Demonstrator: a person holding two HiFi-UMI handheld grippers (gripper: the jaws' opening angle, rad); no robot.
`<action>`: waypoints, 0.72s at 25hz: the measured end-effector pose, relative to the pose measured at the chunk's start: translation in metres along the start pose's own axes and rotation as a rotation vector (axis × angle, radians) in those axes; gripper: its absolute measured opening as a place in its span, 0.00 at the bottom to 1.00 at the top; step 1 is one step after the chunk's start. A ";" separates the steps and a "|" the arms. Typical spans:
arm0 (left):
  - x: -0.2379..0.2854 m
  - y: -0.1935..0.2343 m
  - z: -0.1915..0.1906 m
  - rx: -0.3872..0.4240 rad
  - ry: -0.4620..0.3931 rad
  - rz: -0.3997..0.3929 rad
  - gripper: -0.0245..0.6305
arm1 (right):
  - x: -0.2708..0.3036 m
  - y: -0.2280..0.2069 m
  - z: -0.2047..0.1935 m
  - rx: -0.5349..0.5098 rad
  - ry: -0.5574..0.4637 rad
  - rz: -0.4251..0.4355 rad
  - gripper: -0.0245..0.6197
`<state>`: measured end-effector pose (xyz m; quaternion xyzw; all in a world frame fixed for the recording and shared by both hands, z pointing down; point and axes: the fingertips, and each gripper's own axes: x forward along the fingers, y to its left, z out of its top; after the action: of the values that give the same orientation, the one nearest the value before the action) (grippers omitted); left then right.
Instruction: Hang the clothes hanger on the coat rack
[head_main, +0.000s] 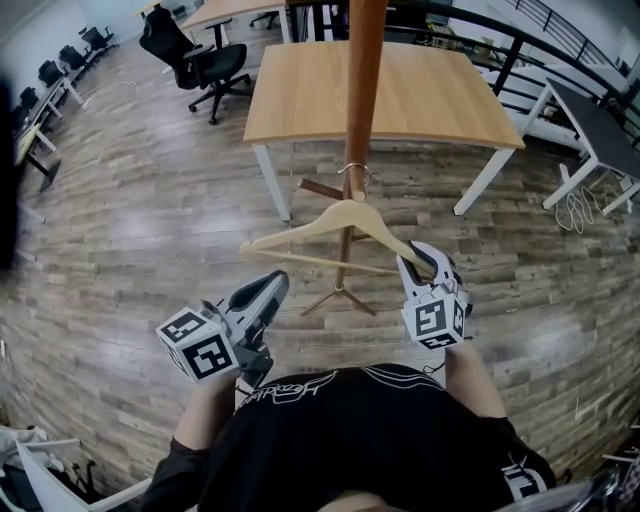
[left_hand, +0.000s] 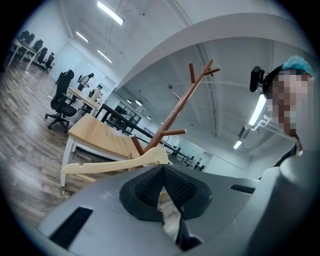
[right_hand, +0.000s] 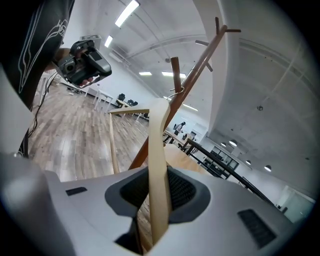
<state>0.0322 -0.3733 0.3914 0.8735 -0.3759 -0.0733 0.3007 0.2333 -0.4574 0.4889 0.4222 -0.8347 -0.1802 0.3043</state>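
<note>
Clothes hanger (head_main: 345, 213) clamped in right claw (head_main: 421, 259); left claw (head_main: 276, 282) closed, empty.

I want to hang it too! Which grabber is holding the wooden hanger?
The right gripper: its fingers pinch the hanger's sloping arm. The left gripper's fingers are closed on nothing, apart from the hanger.
</note>
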 end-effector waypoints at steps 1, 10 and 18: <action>-0.002 0.000 0.002 0.001 -0.004 0.002 0.05 | 0.001 0.000 -0.001 0.004 0.005 -0.002 0.22; -0.021 0.000 0.013 0.013 -0.030 0.004 0.05 | 0.012 -0.006 -0.009 0.102 0.055 0.013 0.22; -0.040 0.009 0.011 -0.007 -0.037 -0.011 0.05 | -0.009 -0.010 -0.005 0.262 0.065 -0.035 0.31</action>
<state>-0.0048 -0.3550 0.3839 0.8729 -0.3763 -0.0925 0.2964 0.2466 -0.4561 0.4833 0.4786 -0.8333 -0.0612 0.2701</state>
